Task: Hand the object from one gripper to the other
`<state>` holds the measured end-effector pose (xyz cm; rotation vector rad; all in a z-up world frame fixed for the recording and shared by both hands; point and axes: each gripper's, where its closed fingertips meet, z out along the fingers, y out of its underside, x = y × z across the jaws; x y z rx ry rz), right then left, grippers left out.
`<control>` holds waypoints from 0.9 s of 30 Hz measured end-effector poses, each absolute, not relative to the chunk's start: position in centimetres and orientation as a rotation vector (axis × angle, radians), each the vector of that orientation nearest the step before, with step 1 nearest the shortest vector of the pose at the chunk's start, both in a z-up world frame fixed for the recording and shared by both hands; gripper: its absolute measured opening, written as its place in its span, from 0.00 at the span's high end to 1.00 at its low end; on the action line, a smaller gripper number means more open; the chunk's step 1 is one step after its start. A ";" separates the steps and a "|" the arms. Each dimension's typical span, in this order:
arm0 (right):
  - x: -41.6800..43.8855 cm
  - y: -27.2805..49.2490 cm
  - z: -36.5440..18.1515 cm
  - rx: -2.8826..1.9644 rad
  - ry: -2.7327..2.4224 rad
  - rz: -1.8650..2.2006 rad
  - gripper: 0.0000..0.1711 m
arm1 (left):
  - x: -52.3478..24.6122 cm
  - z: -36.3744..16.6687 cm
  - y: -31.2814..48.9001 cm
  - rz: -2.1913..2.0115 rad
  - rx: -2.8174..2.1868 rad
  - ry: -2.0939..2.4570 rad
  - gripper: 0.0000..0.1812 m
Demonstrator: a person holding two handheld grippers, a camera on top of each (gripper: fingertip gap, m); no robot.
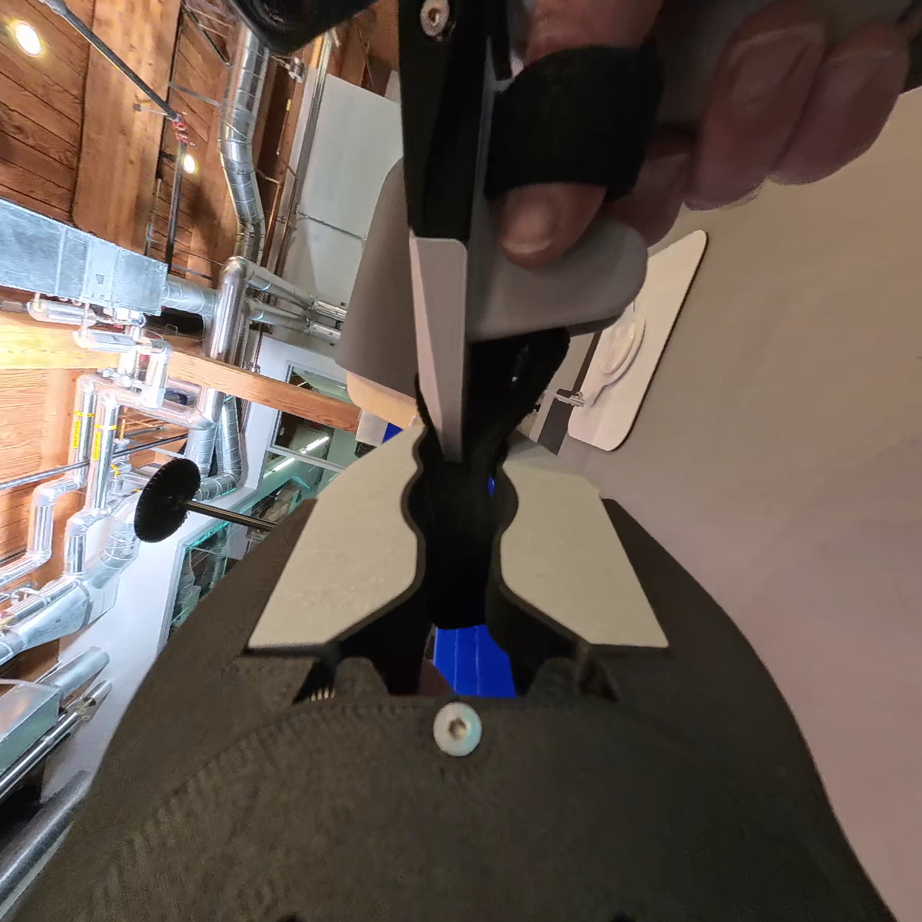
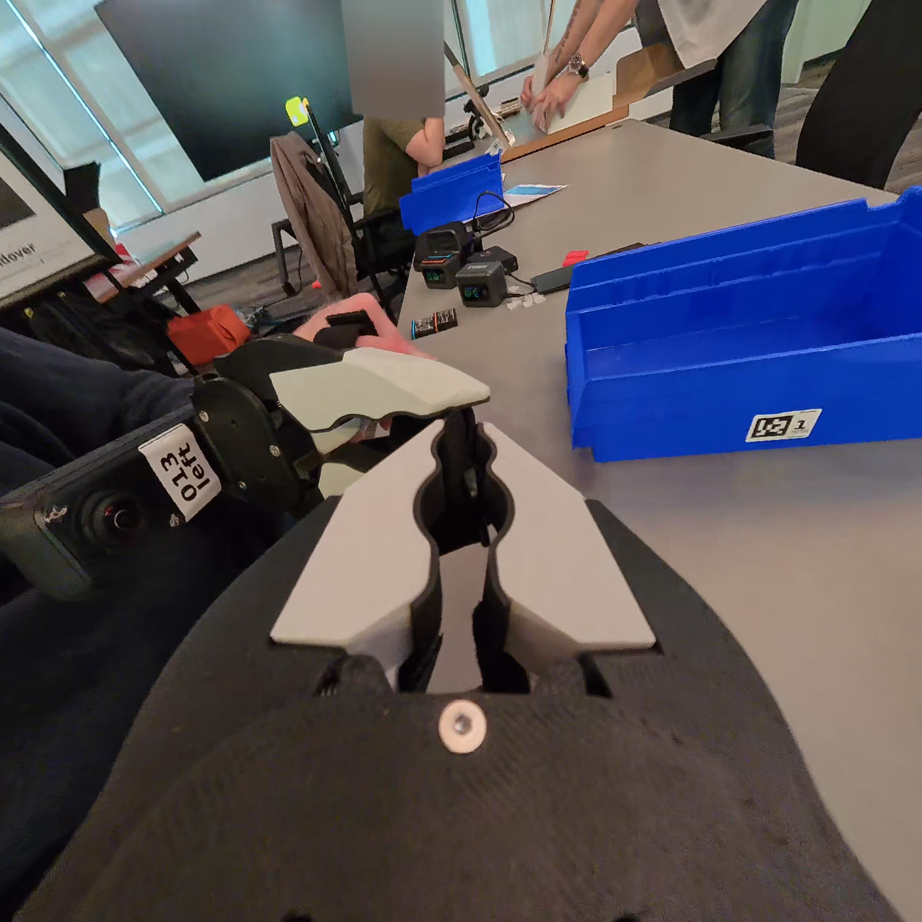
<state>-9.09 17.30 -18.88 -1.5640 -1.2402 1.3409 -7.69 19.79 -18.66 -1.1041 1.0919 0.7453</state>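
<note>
Mostly hidden: a black object (image 2: 461, 479) pinched between two grippers meeting above the grey table (image 2: 698, 549).
Left gripper (image 2: 464, 406) and right gripper (image 2: 461, 434) both clamp it; its shape stays unclear, near the blue bin (image 2: 748, 349).

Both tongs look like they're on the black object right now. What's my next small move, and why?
Probably ease the left tongs open while the right tongs stay closed. Both wrist views show the black object pinched between both pairs at once, above the grey table, so releasing one side would likely finish the handover.
</note>
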 end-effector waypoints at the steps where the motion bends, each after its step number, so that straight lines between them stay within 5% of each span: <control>1: -9.1 17.4 -19.0 -1.564 -1.232 1.343 0.97 | -7.7 -18.8 19.9 0.741 -1.120 1.101 0.89; 5: -8.8 17.6 -18.6 -1.538 -1.225 1.332 0.88 | -8.0 -19.0 20.0 0.707 -1.166 1.111 0.90; 9: -7.6 17.2 -17.3 -1.424 -1.315 1.290 0.67 | -9.0 -19.7 20.5 0.588 -1.289 1.096 0.91; 13: -6.5 17.7 -17.3 -1.180 -1.544 0.677 0.50 | -9.1 -20.6 20.4 0.159 -1.531 1.051 0.91; 19: -6.9 18.8 -17.5 -0.703 -1.690 -0.334 0.52 | -7.9 -20.5 18.6 -0.529 -1.794 0.980 0.91; 27: -8.6 19.2 -19.0 -0.485 -1.651 -0.645 0.64 | -6.3 -21.1 16.1 -0.996 -1.955 0.967 0.91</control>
